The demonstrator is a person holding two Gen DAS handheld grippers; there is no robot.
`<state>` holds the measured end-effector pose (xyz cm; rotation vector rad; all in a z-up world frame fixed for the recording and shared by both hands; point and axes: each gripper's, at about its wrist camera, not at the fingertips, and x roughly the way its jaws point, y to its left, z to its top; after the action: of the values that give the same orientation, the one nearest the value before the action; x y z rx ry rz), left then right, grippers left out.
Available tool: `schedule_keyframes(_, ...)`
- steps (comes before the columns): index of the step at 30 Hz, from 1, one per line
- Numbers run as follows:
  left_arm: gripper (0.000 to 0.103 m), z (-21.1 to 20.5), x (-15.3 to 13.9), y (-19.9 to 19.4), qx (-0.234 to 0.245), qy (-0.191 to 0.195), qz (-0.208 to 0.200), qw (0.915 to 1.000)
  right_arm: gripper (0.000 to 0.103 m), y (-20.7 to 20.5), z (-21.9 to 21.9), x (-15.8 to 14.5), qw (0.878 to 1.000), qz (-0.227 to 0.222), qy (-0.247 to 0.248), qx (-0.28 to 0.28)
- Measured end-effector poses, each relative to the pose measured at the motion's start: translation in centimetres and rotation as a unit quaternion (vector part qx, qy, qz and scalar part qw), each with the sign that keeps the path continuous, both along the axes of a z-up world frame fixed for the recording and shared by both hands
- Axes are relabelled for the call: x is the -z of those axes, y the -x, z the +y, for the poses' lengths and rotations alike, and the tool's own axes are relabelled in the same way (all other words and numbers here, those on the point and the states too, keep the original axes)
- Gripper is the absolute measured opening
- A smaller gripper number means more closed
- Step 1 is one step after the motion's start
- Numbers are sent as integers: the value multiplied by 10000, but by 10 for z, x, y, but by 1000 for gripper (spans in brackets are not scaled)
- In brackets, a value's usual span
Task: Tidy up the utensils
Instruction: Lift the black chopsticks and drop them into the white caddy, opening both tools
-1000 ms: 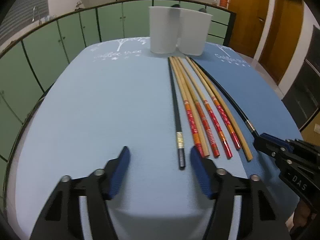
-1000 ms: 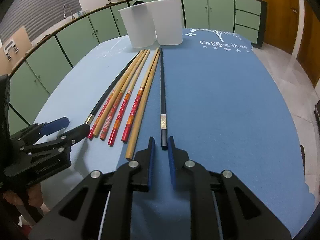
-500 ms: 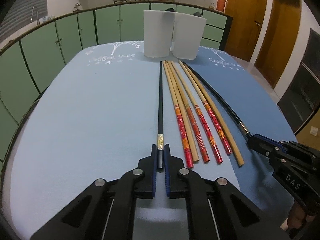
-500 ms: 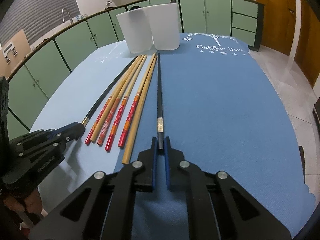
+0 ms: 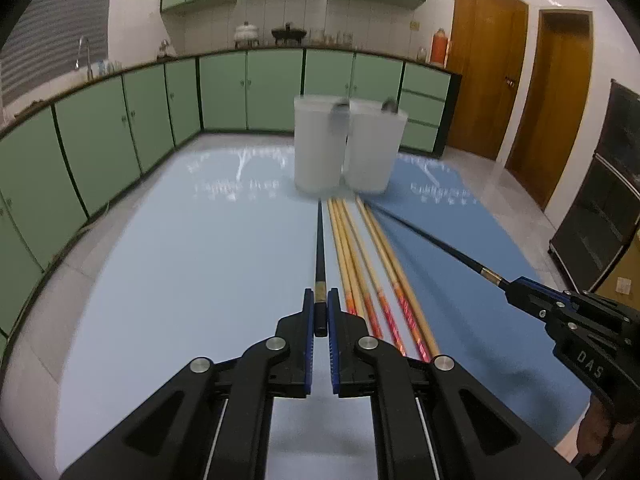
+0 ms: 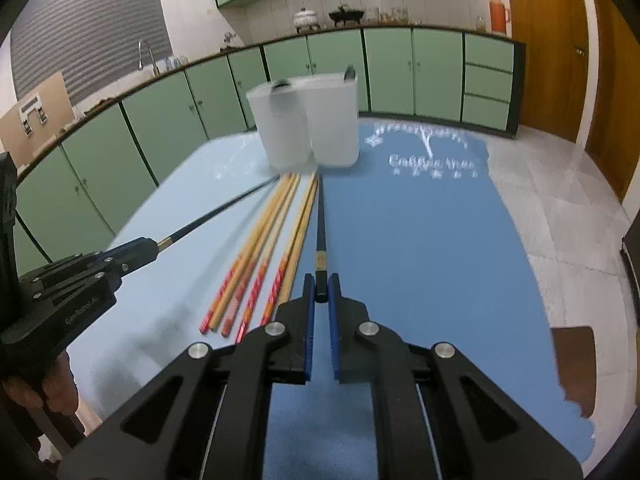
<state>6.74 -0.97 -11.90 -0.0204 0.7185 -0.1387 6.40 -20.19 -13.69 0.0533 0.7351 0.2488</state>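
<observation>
Left wrist view: the left gripper (image 5: 320, 312) is pinched on the butt end of a black chopstick (image 5: 319, 248), its blue pads (image 5: 308, 320) pressed against both sides of the stick just below the gold band. The stick runs straight ahead toward the left cup (image 5: 318, 146), with its far tip close to the cup's base. Just to its right lie the wooden chopsticks (image 5: 362, 256), pale shafts with red and orange patterned ends, side by side on the table and fanning out toward the camera. Farther right, the right gripper (image 5: 516, 290) is clamped on a second black chopstick (image 5: 432, 240), which slants from the bases of the cups to that gripper. A right cup (image 5: 374, 146) stands touching the left one; a dark rounded tip shows above the rim of each. The table (image 5: 180, 264) has a light blue cloth on the left and a darker blue one (image 5: 472, 248) on the right, both with blurred white print. Right wrist view: the same grip shows head-on, the pads (image 6: 309, 320) closed on the second black chopstick's butt end, with the wooden ones just left of it and the left gripper further left, held in a hand (image 6: 44, 384). Green cabinets (image 5: 120, 120) curve around the room behind the table, and brown doors (image 5: 488, 68) stand at the right.
</observation>
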Motion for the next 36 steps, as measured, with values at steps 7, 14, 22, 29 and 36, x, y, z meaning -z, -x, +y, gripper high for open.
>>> schedule_keyframes(7, 6, 4, -47, -1, -1, 49, -517, 9987, 6, -4, -11, -48, 9985, -538, -102, -30)
schedule_keyframes(14, 6, 4, -89, -15, 195, 74, -885, 9959, 6, -21, -23, -95, 9960, -807, -364, -72)
schedule_keyframes(22, 6, 3, -115, -38, 313, 150, -1108, 9932, 6, -51, -27, -134, 9950, -878, -449, -154)
schedule_keyframes(29, 6, 2, -128, -48, 357, 239, -1226, 9915, 6, -62, -21, -153, 9943, -942, -388, -310)
schedule_keyframes(36, 6, 5, -149, -59, 335, 344, -1417, 9887, 6, -80, -22, -182, 9915, -1102, -487, -490)
